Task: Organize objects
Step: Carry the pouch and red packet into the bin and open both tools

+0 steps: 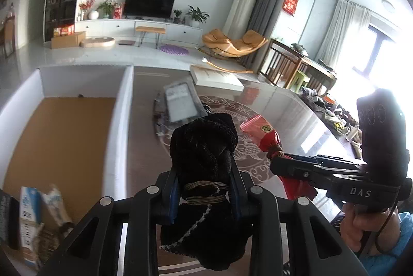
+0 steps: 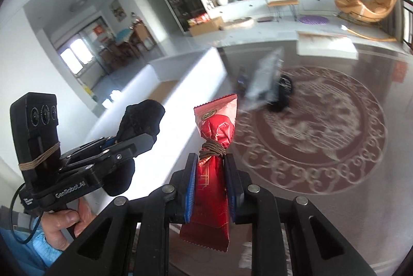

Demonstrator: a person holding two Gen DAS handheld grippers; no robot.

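— Between the blue pads of the left hand-held gripper (image 1: 204,188), what is that dark thing?

— A black cloth bundle (image 1: 205,146), tied round its middle with thin cord. The jaws are clamped on it just at the tie, and it is held up above the table (image 1: 144,146), near the white wall of the box (image 1: 118,126) at the left.

— And the right hand-held gripper (image 2: 210,188)?

— Clamped as well — on a red foil packet (image 2: 215,162), bound at its waist with brown cord. The packet stands upright between the pads, its crimped top edge pointing far.

— How do the two stand to each other?

— Side by side and apart; each shows in the other's view, the black bundle to the left, the red packet to the right.

— What lies on the table farther off?

— A clear plastic package (image 1: 180,101), blurred, resting on the round ornamental pattern, and a flat white box (image 1: 216,78) at the far edge. Inside the big box, a brown floor and some blue-and-white cartons (image 1: 33,219) in the near corner.
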